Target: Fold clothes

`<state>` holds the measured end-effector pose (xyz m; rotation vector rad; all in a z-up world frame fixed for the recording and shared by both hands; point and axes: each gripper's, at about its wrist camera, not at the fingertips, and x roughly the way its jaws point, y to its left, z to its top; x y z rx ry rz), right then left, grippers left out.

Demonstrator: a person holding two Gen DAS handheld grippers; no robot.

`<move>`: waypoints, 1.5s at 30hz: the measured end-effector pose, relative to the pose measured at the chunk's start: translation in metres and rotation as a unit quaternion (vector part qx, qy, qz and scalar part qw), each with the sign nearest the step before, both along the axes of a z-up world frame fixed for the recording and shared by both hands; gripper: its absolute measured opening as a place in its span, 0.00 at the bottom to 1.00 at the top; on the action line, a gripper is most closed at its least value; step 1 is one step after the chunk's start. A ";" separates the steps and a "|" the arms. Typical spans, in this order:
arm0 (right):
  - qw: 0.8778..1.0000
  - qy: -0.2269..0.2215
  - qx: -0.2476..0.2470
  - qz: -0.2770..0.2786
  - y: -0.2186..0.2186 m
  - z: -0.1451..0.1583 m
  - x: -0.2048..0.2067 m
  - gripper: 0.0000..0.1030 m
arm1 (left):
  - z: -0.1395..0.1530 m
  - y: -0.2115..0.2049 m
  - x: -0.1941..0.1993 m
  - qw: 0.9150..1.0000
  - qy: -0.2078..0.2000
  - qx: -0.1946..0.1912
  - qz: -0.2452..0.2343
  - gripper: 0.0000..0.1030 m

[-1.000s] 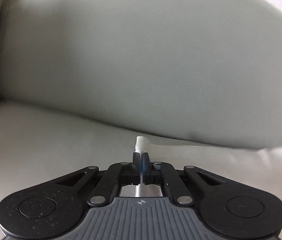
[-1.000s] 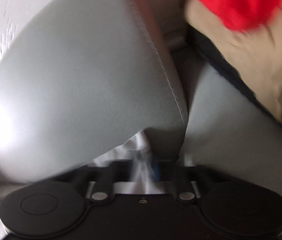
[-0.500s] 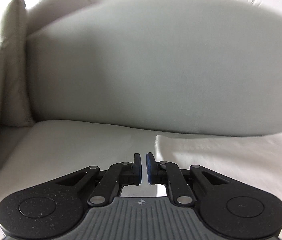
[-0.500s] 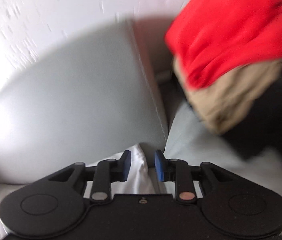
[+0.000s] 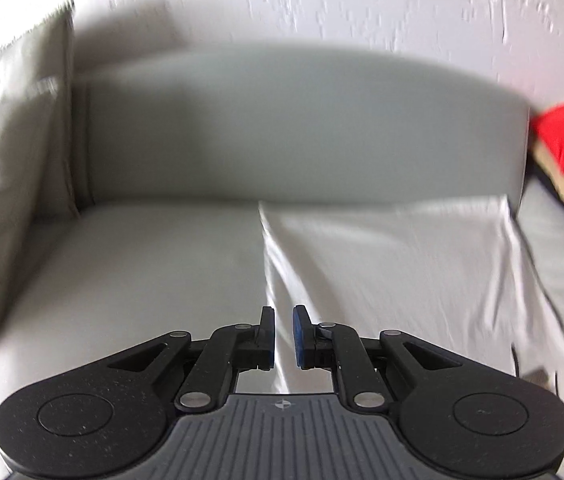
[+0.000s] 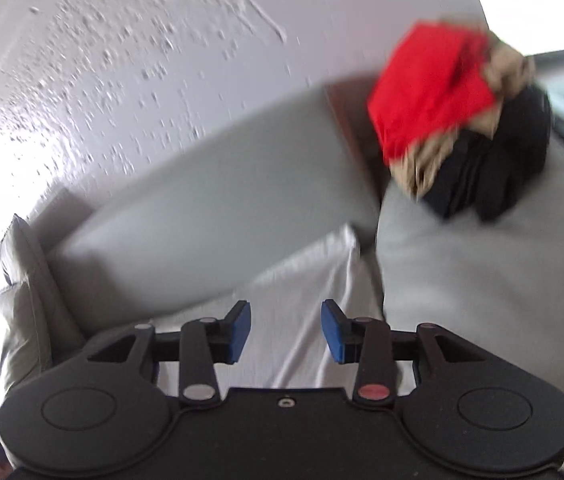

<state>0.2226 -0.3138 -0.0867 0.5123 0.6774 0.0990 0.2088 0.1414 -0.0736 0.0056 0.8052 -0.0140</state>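
On the sofa seat (image 5: 142,264) a white garment (image 5: 394,264) lies spread. Above it, the left tool (image 5: 283,334) gapes slightly, empty. The right tool (image 6: 285,330) gapes wider, empty.

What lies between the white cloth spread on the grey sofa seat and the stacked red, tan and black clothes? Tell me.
Only bare grey sofa seat cushion separates the white cloth from the stack of red, tan and black clothes, seen in the right wrist view.

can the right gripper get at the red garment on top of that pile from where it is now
Probably yes. The right gripper is open and empty, and the red garment lies exposed atop the pile, with only bare sofa cushion between them.
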 end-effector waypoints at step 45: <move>0.990 0.101 -0.098 -0.029 0.025 -0.030 -0.121 0.04 | -0.030 -0.009 -0.071 0.998 0.025 0.003 0.056 0.06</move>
